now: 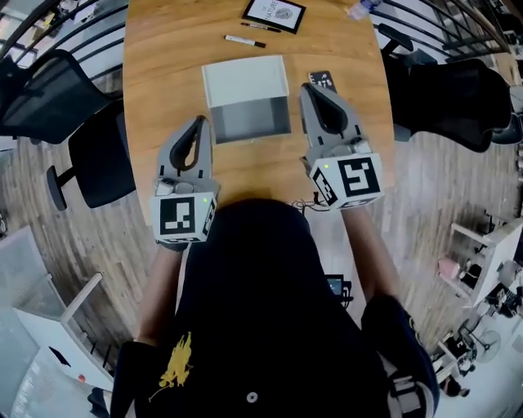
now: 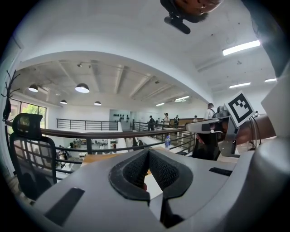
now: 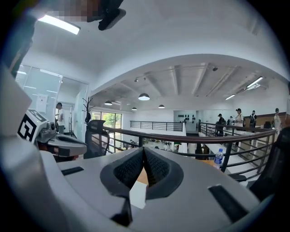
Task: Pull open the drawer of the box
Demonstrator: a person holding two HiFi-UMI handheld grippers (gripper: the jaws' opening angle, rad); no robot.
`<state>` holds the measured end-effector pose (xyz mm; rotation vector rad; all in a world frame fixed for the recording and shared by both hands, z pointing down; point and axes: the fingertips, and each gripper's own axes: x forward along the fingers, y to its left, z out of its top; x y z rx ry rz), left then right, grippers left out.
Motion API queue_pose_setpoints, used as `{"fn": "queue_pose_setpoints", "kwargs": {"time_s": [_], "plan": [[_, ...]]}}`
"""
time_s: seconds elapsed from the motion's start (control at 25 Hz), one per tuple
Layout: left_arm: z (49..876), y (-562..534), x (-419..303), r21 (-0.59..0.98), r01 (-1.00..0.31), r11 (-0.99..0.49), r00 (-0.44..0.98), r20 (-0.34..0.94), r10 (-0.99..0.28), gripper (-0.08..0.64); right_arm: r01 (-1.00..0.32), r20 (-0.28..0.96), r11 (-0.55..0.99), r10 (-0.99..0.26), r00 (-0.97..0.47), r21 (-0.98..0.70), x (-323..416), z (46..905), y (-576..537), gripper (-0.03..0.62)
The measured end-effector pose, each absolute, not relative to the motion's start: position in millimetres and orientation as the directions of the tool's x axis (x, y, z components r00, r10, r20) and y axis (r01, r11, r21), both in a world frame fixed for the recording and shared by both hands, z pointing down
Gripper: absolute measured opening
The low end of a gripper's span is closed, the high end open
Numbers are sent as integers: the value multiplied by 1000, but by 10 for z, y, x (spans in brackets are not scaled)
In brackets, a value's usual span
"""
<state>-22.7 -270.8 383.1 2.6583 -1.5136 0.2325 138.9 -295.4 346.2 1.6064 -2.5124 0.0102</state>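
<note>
Both grippers are held over the near edge of the bench (image 1: 163, 57), one on each side of the box (image 1: 245, 80).

Left gripper (image 1: 198, 124): jaws fully closed, pads meeting at the tips, nothing between them. Its tip lies just left of the box's near-left corner, apart from the box.

Right gripper (image 1: 309, 88): jaws fully closed, pads together, empty. Its tip lies just right of the box's right side, with no visible contact.

The box stands at the middle of the bench, between the two gripper tips. Its top is white, and a grey panel faces the person. Whether the drawer is pulled out cannot be determined from the head view.

A small black card (image 1: 322, 81) lies just right of the box, beside the right gripper's tip. A pen (image 1: 245, 41) lies beyond the box. A framed card (image 1: 274, 14) lies farther beyond the box, at the far edge of the bench.
</note>
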Motion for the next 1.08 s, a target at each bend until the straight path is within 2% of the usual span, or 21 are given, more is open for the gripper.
{"fn": "queue_pose_setpoints", "kwargs": {"time_s": [1.08], "plan": [[3944,-2627,-158,-39,-844,-535,518,203,-831,17,-909,139,411,-906,-399,69,1509,3478,-2949,-2]]}}
